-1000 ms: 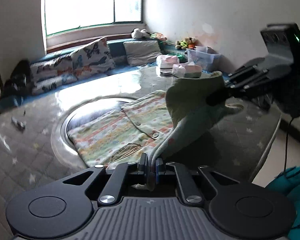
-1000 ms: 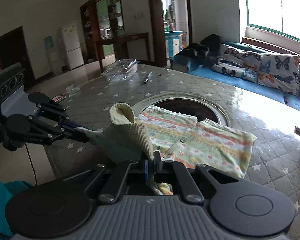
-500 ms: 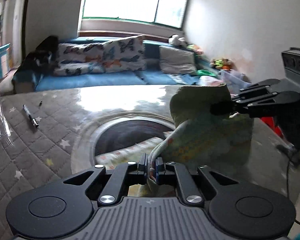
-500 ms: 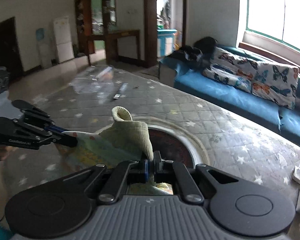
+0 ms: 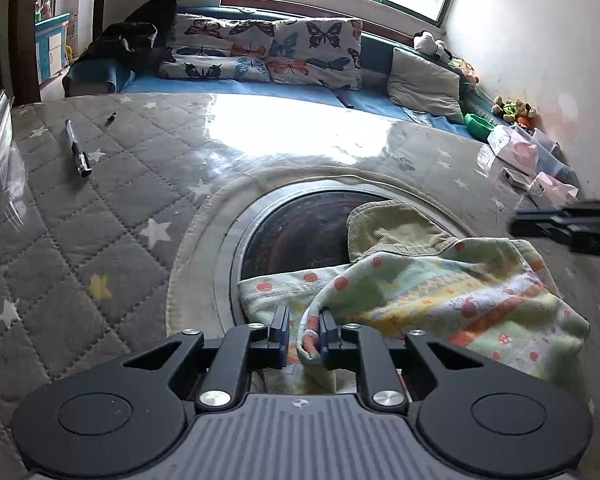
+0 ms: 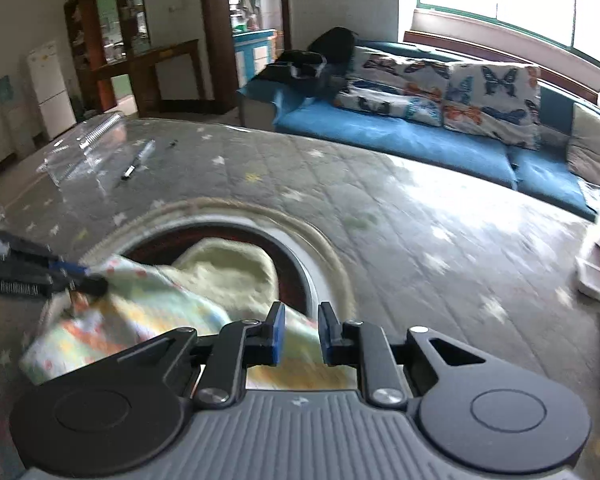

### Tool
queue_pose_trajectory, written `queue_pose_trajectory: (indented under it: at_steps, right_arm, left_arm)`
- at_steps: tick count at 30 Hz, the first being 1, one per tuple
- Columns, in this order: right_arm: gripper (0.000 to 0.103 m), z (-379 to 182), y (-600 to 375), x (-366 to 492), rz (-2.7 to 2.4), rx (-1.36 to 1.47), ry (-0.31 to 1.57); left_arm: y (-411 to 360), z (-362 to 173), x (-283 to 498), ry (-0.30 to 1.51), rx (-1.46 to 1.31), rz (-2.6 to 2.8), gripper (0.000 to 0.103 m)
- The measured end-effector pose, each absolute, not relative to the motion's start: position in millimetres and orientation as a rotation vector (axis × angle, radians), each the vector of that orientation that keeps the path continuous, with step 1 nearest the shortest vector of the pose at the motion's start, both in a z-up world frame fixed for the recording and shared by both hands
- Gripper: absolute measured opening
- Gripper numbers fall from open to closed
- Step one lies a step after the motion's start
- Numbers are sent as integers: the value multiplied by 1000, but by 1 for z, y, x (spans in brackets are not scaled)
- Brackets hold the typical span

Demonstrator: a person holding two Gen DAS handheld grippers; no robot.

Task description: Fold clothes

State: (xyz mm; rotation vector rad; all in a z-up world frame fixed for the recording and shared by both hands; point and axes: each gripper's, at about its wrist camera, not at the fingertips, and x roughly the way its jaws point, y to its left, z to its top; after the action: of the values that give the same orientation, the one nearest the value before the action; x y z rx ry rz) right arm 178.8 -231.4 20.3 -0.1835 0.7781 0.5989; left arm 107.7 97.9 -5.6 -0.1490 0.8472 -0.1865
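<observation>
Both tongs are opening: left tongs (image 5: 303, 334) and right tongs (image 6: 300, 332) release the folded garment (image 5: 440, 300) onto the desk (image 5: 112, 216).

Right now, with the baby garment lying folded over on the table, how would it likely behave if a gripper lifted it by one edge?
The garment would probably sag, since it lies in soft rumpled folds. It looks light: thin printed cloth with a ribbed cuff. Its edge sits between the opening jaws of the left gripper, so it may slip free; the fold could fall open if tugged.
</observation>
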Motion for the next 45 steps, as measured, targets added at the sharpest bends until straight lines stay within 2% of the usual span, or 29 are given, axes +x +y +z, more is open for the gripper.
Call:
queue_pose_trajectory:
  at_steps: [5, 8, 11, 16, 17, 18, 19, 22, 27, 33, 38, 45]
  right_arm:
    - [17, 6, -263, 170, 521, -150, 809]
    - [18, -1, -269, 172, 515, -119, 818]
    - [28, -6, -268, 176, 519, -90, 817]
    - [28, -15, -264, 185, 516, -34, 820]
    - [27, -16, -264, 185, 514, -25, 818]
    - [13, -18, -263, 186, 512, -16, 816]
    - [6, -19, -263, 186, 510, -7, 814]
    - [5, -8, -264, 176, 466, -12, 760]
    - [5, -11, -270, 170, 396, 10, 767]
    - [16, -9, -279, 172, 378, 21, 765]
    - [16, 4, -260, 169, 497, -15, 758]
    - [16, -14, -221, 191, 572, -70, 818]
  left_arm:
    - [96, -6, 117, 855, -140, -164, 29]
    - [96, -6, 120, 854, -135, -148, 30]
    - [96, -4, 123, 852, -128, -133, 30]
    - [97, -6, 128, 857, -111, -96, 31]
    - [97, -7, 128, 858, -113, -95, 31]
    - [97, -7, 128, 857, -109, -95, 31]
    - [96, -6, 129, 857, -104, -95, 31]
    - [95, -4, 130, 851, -94, -95, 31]
    - [93, -4, 135, 837, -78, -91, 31]
    - [84, 10, 130, 777, -77, -83, 31]
    - [61, 23, 125, 760, -96, -202, 30]
    - [32, 1, 154, 838, -117, -289, 29]
